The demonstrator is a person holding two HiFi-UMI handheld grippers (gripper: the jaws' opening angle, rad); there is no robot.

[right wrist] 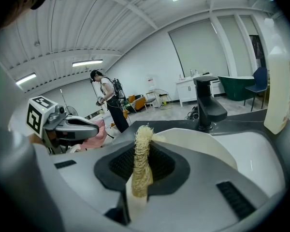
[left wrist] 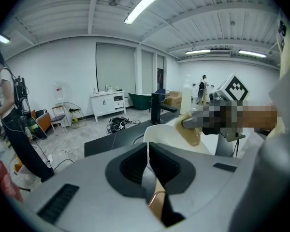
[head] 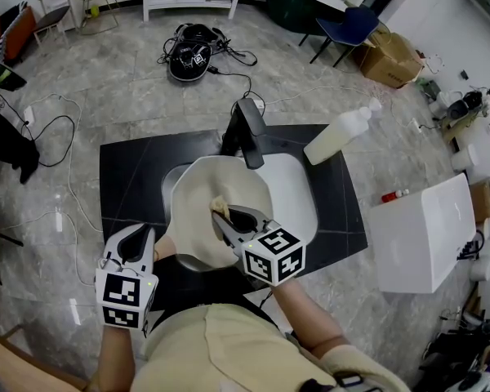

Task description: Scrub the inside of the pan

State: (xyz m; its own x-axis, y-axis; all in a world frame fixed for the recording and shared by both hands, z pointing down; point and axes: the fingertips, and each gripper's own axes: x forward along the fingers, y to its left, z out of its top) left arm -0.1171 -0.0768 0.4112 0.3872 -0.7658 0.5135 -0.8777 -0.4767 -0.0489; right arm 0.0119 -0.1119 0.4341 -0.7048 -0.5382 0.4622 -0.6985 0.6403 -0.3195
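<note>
left gripper (head: 144, 237) jaws clamp the pan (head: 200, 188) handle; right gripper (head: 223, 216) jaws pinch a scrubber (head: 219, 205) inside it

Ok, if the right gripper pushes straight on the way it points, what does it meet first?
The scrubber in the right gripper likely meets the pan's inner wall first; the faucet stands farther back.

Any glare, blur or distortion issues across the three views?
Head view: even light, sharp, edges bowed. Left gripper view: ceiling light blown out, mosaic patch right of centre. Right gripper view: strong fisheye, dark corners, scrub pad in the jaws sharp.
</note>
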